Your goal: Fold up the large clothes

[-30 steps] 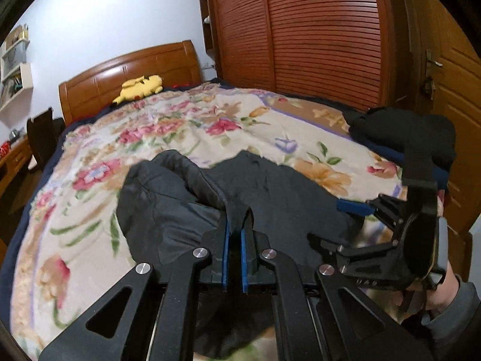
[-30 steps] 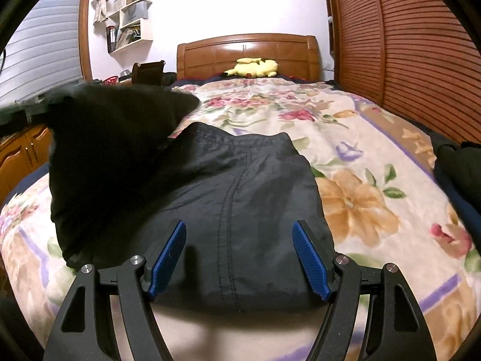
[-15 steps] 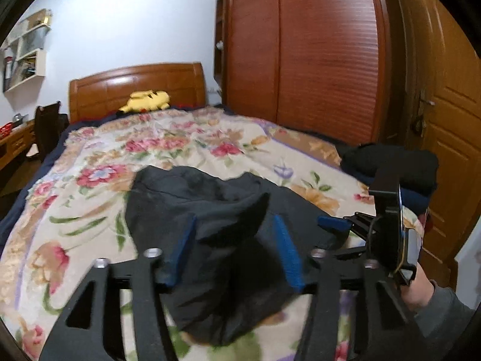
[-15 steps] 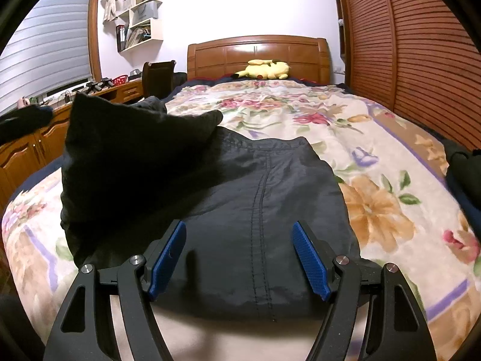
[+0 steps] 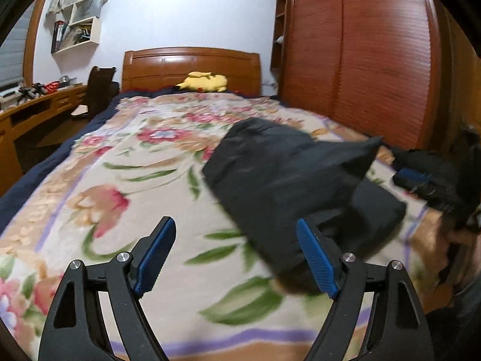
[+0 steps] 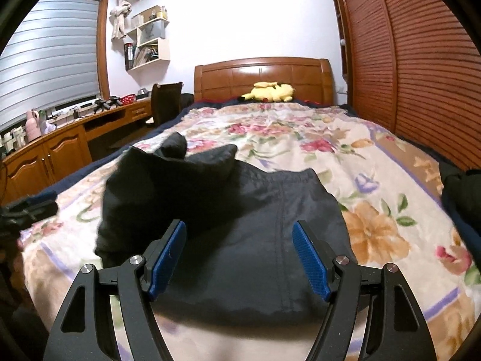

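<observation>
A large black garment (image 5: pixel 288 180) lies partly folded on the floral bedspread (image 5: pixel 126 180), with a folded-over flap standing up in a point. In the right wrist view the garment (image 6: pixel 255 225) fills the near middle of the bed. My left gripper (image 5: pixel 234 258) is open and empty, left of the garment, its right pad near the cloth's edge. My right gripper (image 6: pixel 239 255) is open and empty, just above the garment's near edge. The right gripper also shows at the right edge of the left wrist view (image 5: pixel 421 180); the left gripper shows at the left edge of the right wrist view (image 6: pixel 27 207).
A yellow plush toy (image 6: pixel 269 91) lies by the wooden headboard (image 6: pixel 261 75). A red-brown slatted wardrobe (image 6: pixel 421 60) runs along the right. A desk (image 6: pixel 60 138) and dark chair (image 6: pixel 165 99) stand left of the bed. Another dark clothes pile (image 6: pixel 463 189) lies at the bed's right edge.
My left gripper opened, let go of the black garment and swung left off it. The released flap dropped onto the garment. My right gripper stayed open and barely moved.
</observation>
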Tool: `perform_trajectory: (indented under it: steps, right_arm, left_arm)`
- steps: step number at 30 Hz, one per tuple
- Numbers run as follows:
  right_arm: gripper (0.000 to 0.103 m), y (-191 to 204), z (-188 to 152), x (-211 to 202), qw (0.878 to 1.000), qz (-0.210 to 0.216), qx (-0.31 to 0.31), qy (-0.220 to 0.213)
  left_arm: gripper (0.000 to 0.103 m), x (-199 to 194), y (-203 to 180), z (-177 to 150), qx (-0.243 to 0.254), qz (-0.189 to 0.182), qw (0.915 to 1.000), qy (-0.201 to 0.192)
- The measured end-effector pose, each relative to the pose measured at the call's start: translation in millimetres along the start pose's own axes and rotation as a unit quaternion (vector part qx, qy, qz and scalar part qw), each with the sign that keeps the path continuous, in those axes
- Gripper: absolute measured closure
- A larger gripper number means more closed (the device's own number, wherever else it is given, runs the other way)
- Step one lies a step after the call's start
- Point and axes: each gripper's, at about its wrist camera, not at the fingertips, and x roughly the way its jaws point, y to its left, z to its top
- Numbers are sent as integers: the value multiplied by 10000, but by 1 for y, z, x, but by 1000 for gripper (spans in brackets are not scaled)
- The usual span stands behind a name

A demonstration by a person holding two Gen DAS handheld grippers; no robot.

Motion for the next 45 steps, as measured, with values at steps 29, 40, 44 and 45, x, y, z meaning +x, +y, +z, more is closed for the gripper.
perform_trajectory:
  steps: [29, 40, 44, 45]
  right_arm:
    - [19, 51, 52, 94, 9944, 312, 92, 1008]
    - [89, 65, 59, 94, 9906, 466, -675, 1097]
    - [97, 67, 63, 83, 9895, 402, -1023, 943]
    - [97, 66, 66, 78, 9898, 343, -1084, 863]
  left_arm:
    - [20, 1, 45, -31, -198, 165, 9995, 168]
    - [20, -3, 44, -31, -217, 135, 9996, 136]
    - [20, 0, 40, -32, -168, 140, 9996, 178]
    - [20, 1, 39, -32, -152, 142, 9996, 192]
